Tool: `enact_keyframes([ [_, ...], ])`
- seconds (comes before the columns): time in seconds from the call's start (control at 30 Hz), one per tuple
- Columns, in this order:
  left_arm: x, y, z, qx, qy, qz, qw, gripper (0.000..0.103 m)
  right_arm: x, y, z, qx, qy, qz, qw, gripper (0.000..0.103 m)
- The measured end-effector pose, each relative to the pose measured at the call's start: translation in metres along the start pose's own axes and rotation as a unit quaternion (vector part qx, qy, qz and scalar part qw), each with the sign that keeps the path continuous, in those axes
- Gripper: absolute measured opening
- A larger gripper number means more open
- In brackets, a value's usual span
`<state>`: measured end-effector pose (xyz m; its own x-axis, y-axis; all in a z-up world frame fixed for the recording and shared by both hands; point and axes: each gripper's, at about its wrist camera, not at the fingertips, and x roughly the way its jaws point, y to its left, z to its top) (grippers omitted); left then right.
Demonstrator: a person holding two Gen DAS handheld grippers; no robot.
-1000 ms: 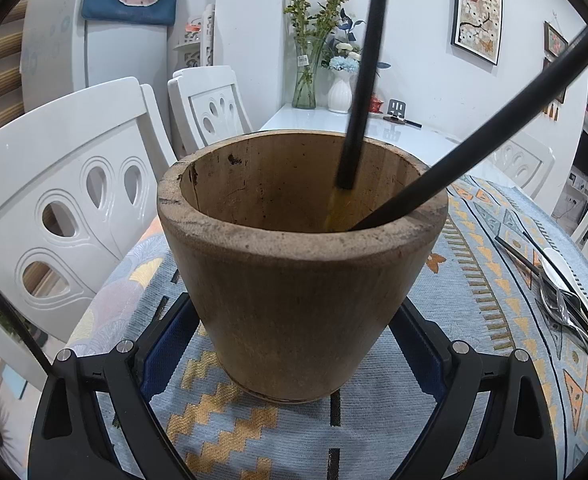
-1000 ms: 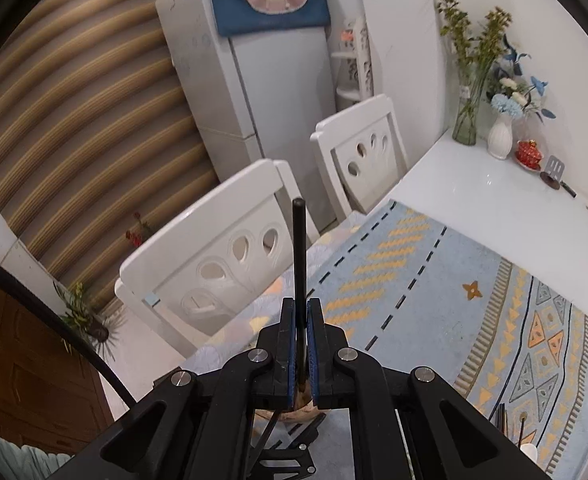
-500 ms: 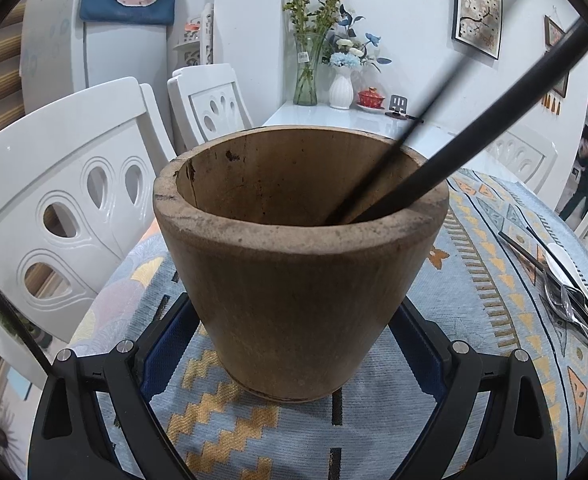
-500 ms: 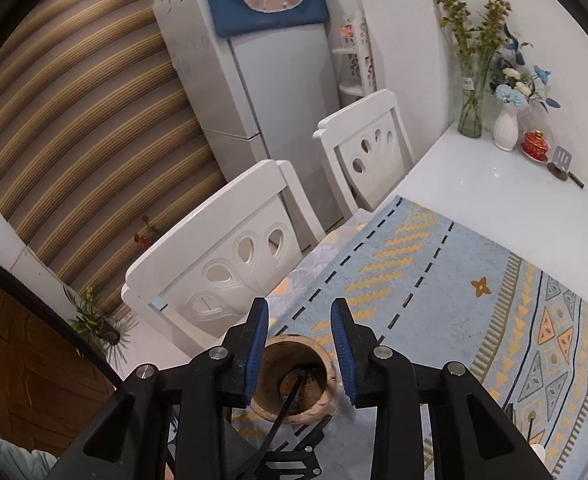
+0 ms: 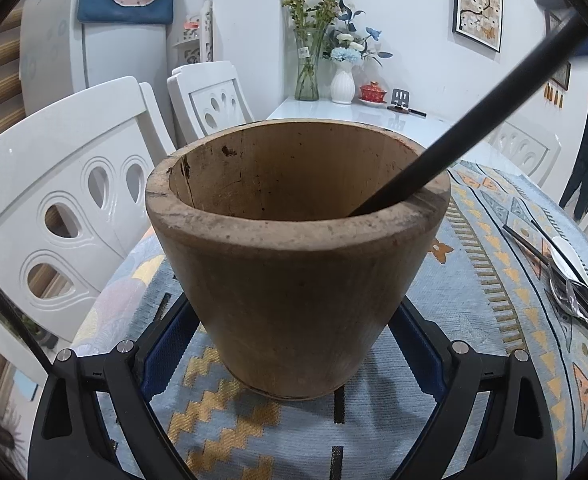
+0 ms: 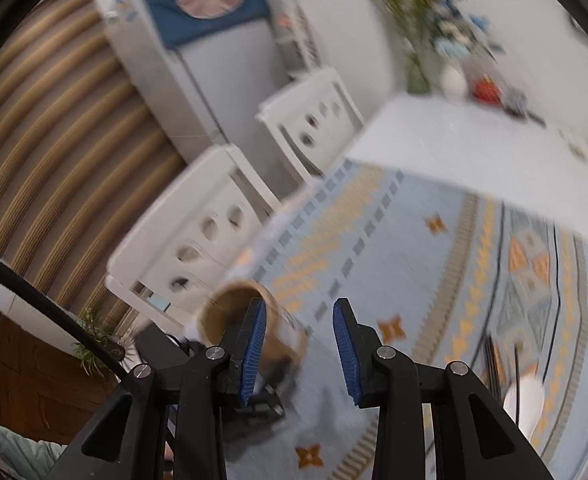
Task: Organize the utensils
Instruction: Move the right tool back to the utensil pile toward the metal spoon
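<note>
**Wooden pot braced, right tongs empty**

Left wrist view: tapered brown wooden pot (image 5: 294,264) upright on blue patterned woven cloth (image 5: 493,304), flanked low down by blue-padded left gripper (image 5: 294,344); pad contact not discernible. One long black utensil handle (image 5: 465,140) inside, leaning on right rim. More loose cutlery (image 5: 573,284) flat on cloth, well right.

Right wrist view, blurred: right gripper (image 6: 299,348) spread, nothing between pads, having just been opening. Pot (image 6: 234,312) behind left finger; handle not discernible.
</note>
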<state>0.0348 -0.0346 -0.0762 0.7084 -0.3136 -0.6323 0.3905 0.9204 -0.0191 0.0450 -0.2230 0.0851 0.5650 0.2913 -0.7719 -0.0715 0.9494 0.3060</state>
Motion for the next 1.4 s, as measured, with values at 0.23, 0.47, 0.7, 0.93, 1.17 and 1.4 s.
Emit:
enact_keyframes([
  [0.23,-0.001,-0.001,-0.001,0.001,0.002,0.001,1.0000,0.094,0.016,-0.053,-0.058,0.063,0.063,-0.031,0.996,0.033],
  [0.47,0.002,0.006,-0.002,-0.011,0.023,-0.016,0.9995,0.094,-0.006,-0.124,-0.116,0.126,0.095,-0.093,0.983,0.033],
  [0.7,0.003,0.002,-0.002,0.000,0.022,-0.007,0.9997,0.093,-0.013,-0.171,-0.151,0.165,0.112,-0.152,0.968,0.033],
  [0.93,0.005,0.002,-0.002,0.000,0.027,-0.009,0.9996,0.093,0.014,-0.179,-0.164,0.144,0.155,-0.174,0.962,0.033],
  [1.17,0.005,0.003,-0.002,0.000,0.027,-0.008,0.9996,0.093,0.036,-0.162,-0.156,0.107,0.155,-0.198,0.962,0.033],
  [1.4,0.006,0.003,-0.002,0.000,0.027,-0.009,0.9996,0.093,0.071,-0.151,-0.148,0.069,0.169,-0.255,0.950,0.033],
])
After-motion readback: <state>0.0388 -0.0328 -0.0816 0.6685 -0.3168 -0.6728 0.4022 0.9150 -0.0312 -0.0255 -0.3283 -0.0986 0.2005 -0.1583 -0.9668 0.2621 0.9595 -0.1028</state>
